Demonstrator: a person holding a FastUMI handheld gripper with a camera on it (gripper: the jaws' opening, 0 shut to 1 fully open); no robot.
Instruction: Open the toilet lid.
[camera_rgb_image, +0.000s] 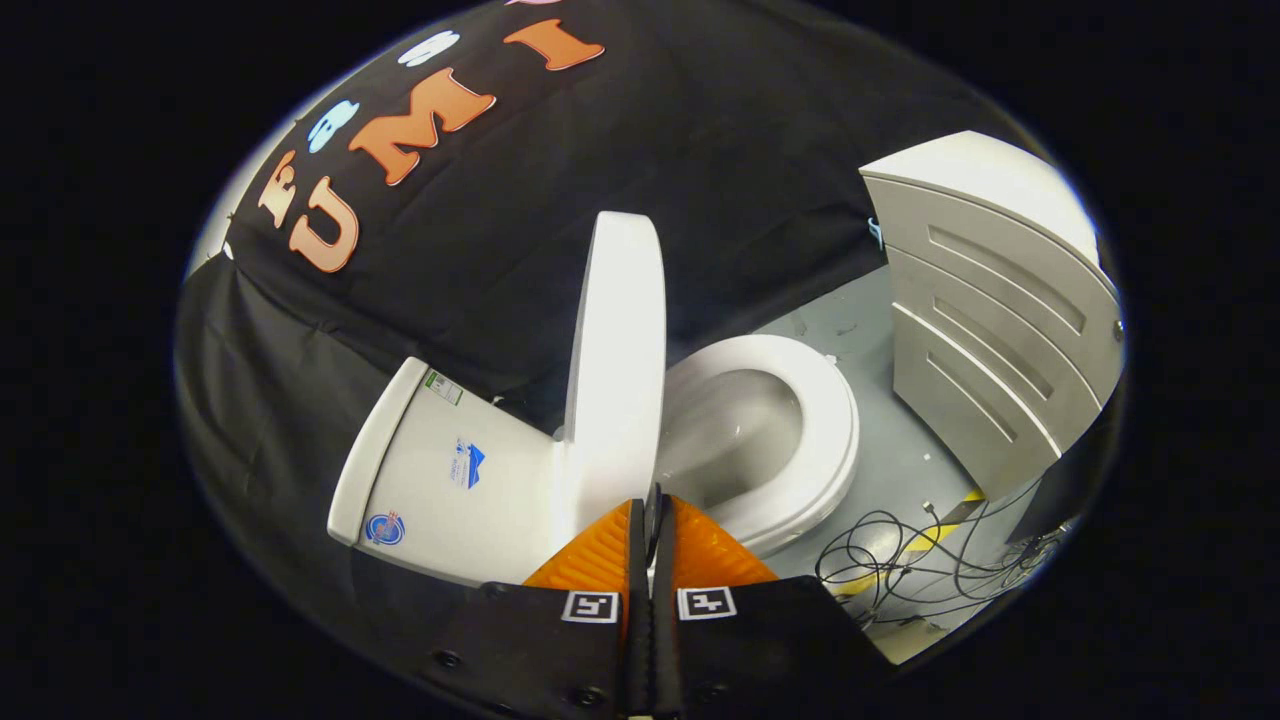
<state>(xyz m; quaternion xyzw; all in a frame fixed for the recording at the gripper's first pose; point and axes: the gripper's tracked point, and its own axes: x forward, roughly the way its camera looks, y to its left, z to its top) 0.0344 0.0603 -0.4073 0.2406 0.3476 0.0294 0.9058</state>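
Toilet viewed along the gripper. Cistern (440, 470) at ten o'clock from the fingertips; raised toilet lid (618, 350), standing edge-on, at twelve; seat (825, 440) and open bowl (730, 430) at one to two; drawer cabinet (1000, 310) beyond; cables (920, 560) at three. Gripper (653, 500): fingers pressed together, gripping nothing, tips just short of the lid's lower edge.

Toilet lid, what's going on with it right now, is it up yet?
The toilet lid is already raised, standing close to upright in front of the tank, and the seat is down around the open bowl. The hand-held gripper sits right at the lid's lower edge with its fingers closed together; whether they pinch the edge or just rest against it is hard to tell. A white cabinet stands beyond the bowl, with loose cables on the floor.
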